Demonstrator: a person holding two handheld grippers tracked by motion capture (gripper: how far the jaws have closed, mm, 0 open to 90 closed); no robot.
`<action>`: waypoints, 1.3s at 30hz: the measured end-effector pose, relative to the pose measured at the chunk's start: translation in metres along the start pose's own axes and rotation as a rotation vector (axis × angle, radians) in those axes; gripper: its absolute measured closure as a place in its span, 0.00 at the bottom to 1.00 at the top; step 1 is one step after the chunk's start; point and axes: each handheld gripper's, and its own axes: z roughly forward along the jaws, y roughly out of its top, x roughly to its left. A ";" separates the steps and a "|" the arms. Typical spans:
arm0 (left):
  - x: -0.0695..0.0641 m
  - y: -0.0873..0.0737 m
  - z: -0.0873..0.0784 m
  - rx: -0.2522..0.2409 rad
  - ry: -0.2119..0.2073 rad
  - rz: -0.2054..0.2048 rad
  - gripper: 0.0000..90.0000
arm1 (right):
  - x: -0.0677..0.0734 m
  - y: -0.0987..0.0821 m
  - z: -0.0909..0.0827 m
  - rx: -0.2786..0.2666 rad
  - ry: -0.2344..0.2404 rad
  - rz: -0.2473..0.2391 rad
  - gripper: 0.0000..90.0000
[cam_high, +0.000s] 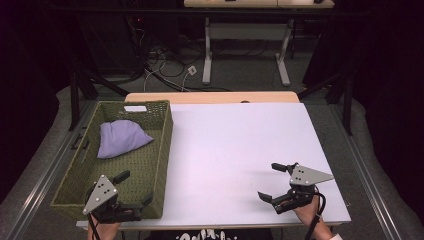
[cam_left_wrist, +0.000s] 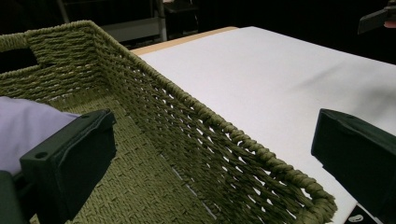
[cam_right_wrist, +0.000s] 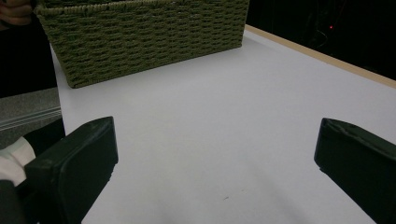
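Observation:
A green woven basket (cam_high: 161, 150) stands at the left of the white table top (cam_high: 240, 145), and a lavender cushion (cam_high: 121, 138) lies in its far half. My left gripper (cam_high: 134, 188) is open at the basket's near right corner. In the left gripper view its jaws straddle the basket's right wall (cam_left_wrist: 224, 140), one inside and one over the table; the cushion (cam_left_wrist: 25, 128) shows behind the inner jaw. My right gripper (cam_high: 272, 181) hovers open low over the bare table near the front right. From its own view the right gripper (cam_right_wrist: 215, 163) faces the basket (cam_right_wrist: 140, 37) with nothing between its jaws.
The table's wooden far edge (cam_high: 212, 96) shows beyond the white top. A white desk frame (cam_high: 245, 45) and cables stand on the floor behind. Dark rails run along both sides. A hand (cam_right_wrist: 15, 11) shows beside the basket in the right gripper view.

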 end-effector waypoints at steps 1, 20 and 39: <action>0.000 0.000 0.000 0.002 0.001 -0.006 0.00 | 0.000 0.000 0.000 0.002 -0.001 -0.001 0.00; 0.004 0.007 -0.001 0.031 0.016 -0.019 0.00 | 0.001 -0.002 0.004 0.027 0.012 -0.007 0.00; 0.013 0.022 -0.005 0.089 0.038 -0.021 0.00 | -0.001 -0.002 0.007 0.025 0.009 0.002 0.00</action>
